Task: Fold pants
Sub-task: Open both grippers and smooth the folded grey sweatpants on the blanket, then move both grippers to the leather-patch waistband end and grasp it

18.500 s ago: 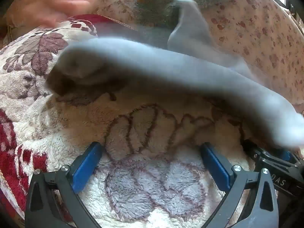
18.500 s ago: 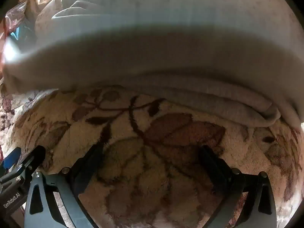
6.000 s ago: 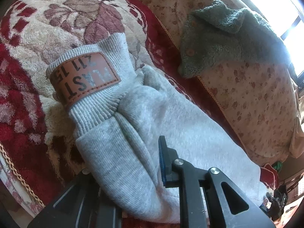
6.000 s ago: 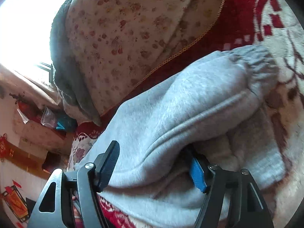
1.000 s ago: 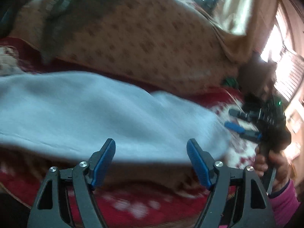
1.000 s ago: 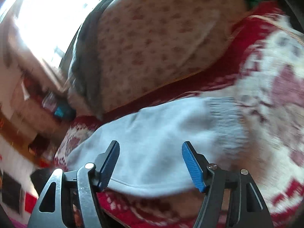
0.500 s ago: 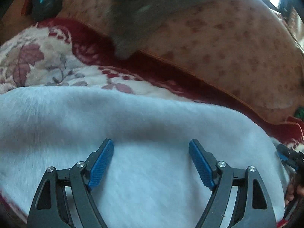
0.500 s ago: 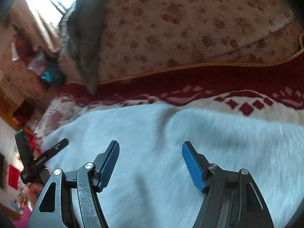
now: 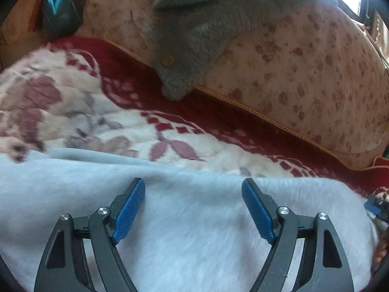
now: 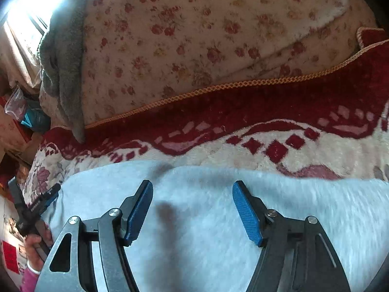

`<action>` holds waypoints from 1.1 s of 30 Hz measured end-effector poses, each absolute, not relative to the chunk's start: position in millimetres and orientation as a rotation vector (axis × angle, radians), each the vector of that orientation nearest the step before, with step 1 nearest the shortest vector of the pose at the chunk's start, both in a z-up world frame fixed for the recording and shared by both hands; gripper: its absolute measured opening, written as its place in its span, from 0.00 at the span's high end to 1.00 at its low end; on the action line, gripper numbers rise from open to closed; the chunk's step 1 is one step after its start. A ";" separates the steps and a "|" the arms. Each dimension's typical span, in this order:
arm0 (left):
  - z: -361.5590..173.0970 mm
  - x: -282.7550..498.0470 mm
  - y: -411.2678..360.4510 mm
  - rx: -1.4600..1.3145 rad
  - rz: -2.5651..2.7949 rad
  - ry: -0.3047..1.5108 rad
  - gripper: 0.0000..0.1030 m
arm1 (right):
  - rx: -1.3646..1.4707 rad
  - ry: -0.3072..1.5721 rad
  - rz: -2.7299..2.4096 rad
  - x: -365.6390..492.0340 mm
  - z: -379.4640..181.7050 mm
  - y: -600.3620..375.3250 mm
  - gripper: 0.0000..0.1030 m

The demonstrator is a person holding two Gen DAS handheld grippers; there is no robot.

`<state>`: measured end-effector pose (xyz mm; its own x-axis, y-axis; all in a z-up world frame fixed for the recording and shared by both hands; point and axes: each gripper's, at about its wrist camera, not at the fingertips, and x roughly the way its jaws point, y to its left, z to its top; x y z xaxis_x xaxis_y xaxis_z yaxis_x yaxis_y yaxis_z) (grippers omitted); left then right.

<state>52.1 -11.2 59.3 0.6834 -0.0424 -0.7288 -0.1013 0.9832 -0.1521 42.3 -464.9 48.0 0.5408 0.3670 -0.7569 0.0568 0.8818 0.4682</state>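
Left gripper (image 9: 193,189): jaws spread wide, nothing pinched, blue pads (image 9: 128,213) poised over the grey pants (image 9: 194,238). Right gripper (image 10: 192,191): same state, jaws apart, empty, pads above the cloth. Contact with the fabric cannot be told from either wrist view.

Pants lie flat as a broad pale band across the red-and-cream floral blanket (image 9: 80,112), near edge toward the cameras, far edge just short of the blanket's dark red border. Behind it: a flowered cushion (image 10: 194,36) with a grey knitted garment (image 9: 194,31) draped over it, well apart from the pants.

Each gripper shows at the other view's margin, so the 2 sit toward opposite ends of the band.

Risks, judged from this layout:
- Plush blanket pile sits directly under the fabric. A deep pinch could catch blanket together with pants and drag both.
- Pants look layered. A shallow pinch may lift only the top layer, leaving the fold skewed.
- Uneven lift between the 2 ends would twist the band and misalign edges.
- Thick fleece may slip from the pads if gripped too near the edge.
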 end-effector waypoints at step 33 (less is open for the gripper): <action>52.9 -16.9 157.2 -0.385 0.236 0.740 0.32 | -0.115 1.056 0.804 116.6 41.2 15.8 0.09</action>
<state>-16.9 157.2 52.9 0.7169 0.0733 -0.6933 -0.3411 0.9042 -0.2571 116.6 15.8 41.2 0.2420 0.5344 -0.8099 -0.6388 0.7160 0.2815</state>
